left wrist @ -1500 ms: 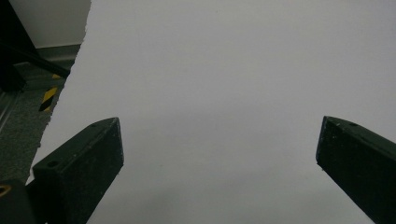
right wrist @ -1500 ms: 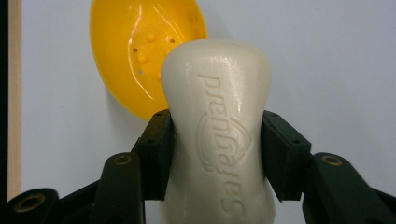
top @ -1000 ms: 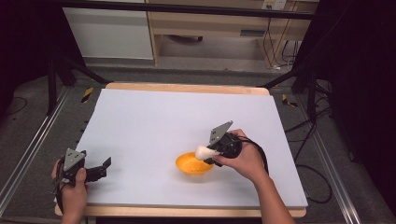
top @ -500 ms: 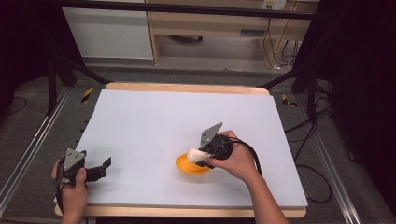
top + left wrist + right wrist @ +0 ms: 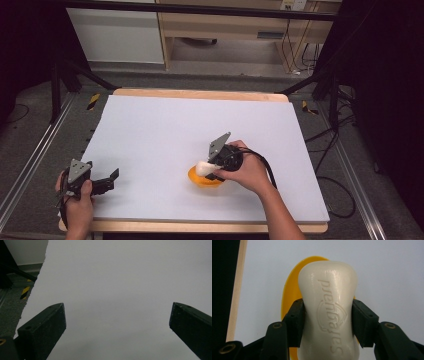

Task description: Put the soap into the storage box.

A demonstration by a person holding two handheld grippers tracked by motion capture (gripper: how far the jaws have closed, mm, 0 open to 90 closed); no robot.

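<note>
R gripper jaws clamp soap bar over yellow dish; L gripper jaws wide.

Left gripper held low at near-left, jaws wide apart; right gripper clamped on load, tilted down-left

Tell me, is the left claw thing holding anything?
No, the left gripper has its jaws wide apart with just the bare white table between them.

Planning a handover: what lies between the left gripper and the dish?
Nothing: the high view shows bare white tabletop between the left gripper and the orange dish.
</note>
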